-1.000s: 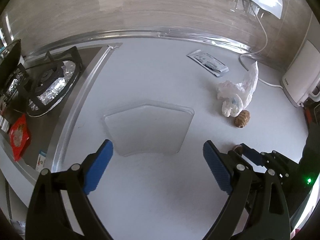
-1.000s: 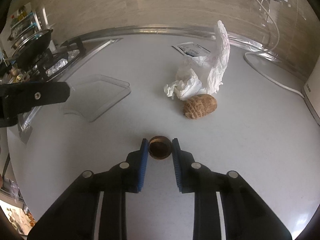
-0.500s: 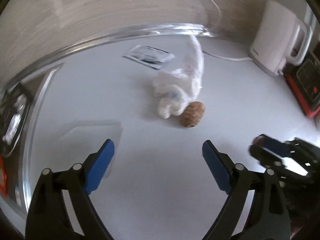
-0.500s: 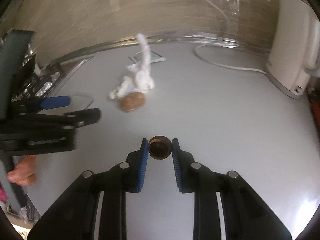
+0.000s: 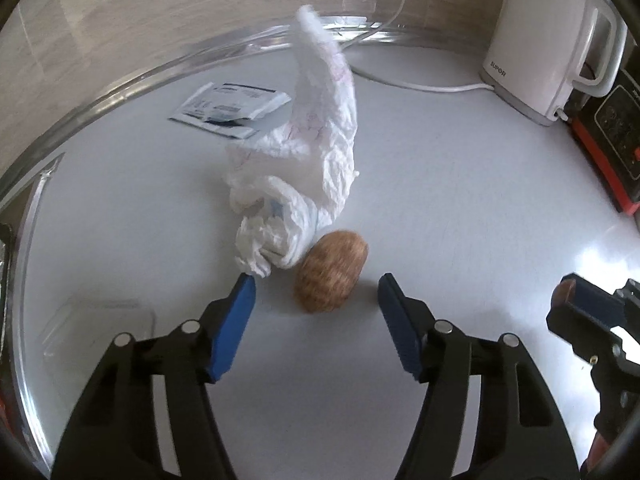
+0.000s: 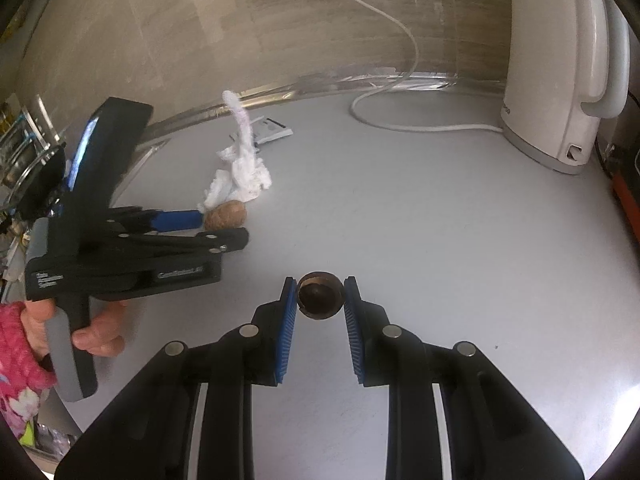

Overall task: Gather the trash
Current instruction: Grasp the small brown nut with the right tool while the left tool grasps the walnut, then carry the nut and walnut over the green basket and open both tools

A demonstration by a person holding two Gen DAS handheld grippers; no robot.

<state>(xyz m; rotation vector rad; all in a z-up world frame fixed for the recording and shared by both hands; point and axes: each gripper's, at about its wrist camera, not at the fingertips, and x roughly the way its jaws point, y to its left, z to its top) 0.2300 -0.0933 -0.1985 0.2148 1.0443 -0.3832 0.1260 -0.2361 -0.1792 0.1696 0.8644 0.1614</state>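
Note:
A brown nut shell [image 5: 331,271] lies on the white counter against a crumpled white tissue [image 5: 304,168]. My left gripper [image 5: 316,292] is open, its blue pads on either side of the shell's near end, not touching it. A flat printed sachet [image 5: 230,109] lies behind the tissue. My right gripper [image 6: 320,298] is shut on a small dark brown shell half [image 6: 320,295], held above the counter. The shell [image 6: 226,215], the tissue [image 6: 240,168] and the left gripper [image 6: 192,224] also show in the right wrist view.
A white electric kettle [image 5: 548,40] with its cord [image 5: 420,84] stands at the back right, beside a red and black appliance [image 5: 612,136]. A clear plastic lid [image 5: 100,320] lies at the left. A metal rim [image 5: 120,88] edges the counter below the wall.
My left gripper has swung right and forward, away from the clear lid, to straddle the brown shell, and has narrowed. My right gripper has lifted and turned right with the shell half in it.

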